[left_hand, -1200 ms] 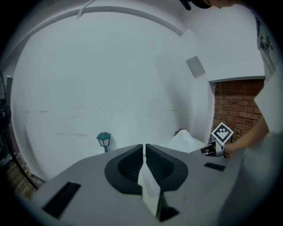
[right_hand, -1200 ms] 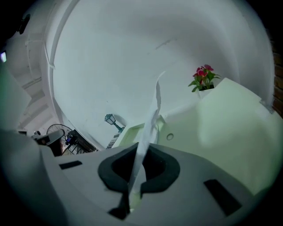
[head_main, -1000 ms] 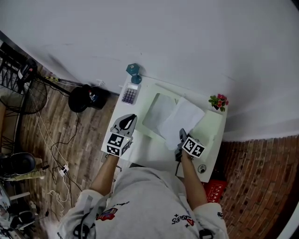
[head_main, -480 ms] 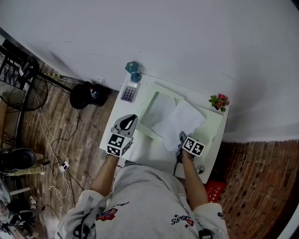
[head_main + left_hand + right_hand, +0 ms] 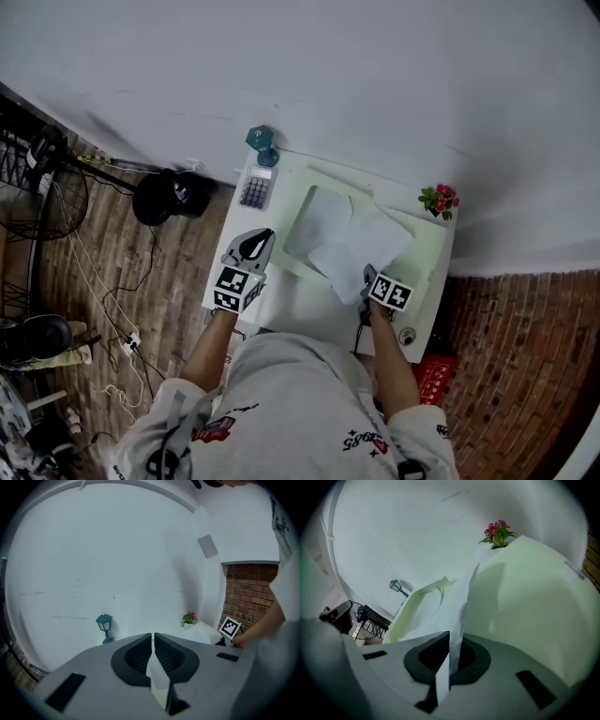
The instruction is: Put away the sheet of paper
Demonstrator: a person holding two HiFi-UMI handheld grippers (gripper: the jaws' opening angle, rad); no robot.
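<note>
In my head view the sheet of paper point(image 5: 361, 246) lies mid-frame over the open pale green folder point(image 5: 427, 251), my left gripper view shows the left gripper point(image 5: 153, 637) closed on nothing, and my right gripper view shows the right gripper point(image 5: 451, 641) pinching the sheet's near edge, which looks light and floppy, so an edge grip suits it.

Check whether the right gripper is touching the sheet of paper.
Touching. In the right gripper view, the sheet of paper is pinched between the jaws of the right gripper.
</note>
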